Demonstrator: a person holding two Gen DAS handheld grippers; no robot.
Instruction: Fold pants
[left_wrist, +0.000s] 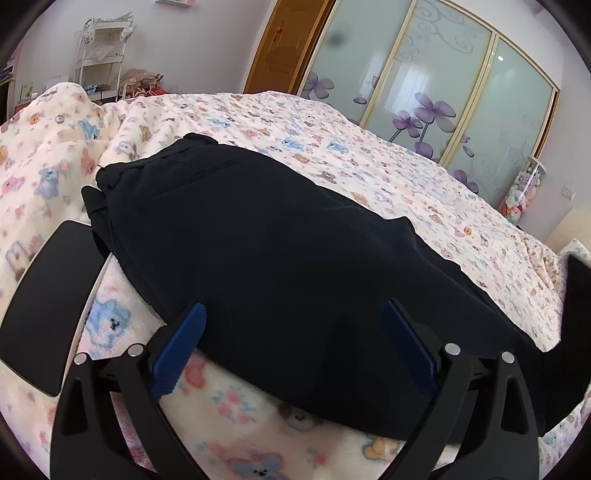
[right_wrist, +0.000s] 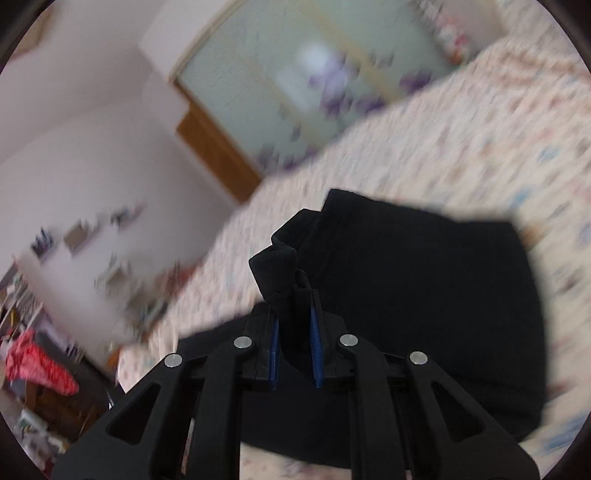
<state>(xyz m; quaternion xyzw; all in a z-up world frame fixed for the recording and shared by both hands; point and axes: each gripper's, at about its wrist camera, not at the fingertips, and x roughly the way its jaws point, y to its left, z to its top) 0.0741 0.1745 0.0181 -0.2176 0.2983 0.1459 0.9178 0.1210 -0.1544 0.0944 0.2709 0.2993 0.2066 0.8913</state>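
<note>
The black pants lie across the bed on a teddy-bear blanket. My left gripper is open, its blue pads spread just above the near edge of the pants, holding nothing. In the blurred right wrist view, my right gripper is shut on a cuffed end of the pants, lifted off the rest of the pants spread on the blanket below.
A black tablet-like slab lies on the blanket at the left. A sliding wardrobe with purple flowers, a wooden door and a white shelf stand beyond the bed. A jar of plush toys stands at the right.
</note>
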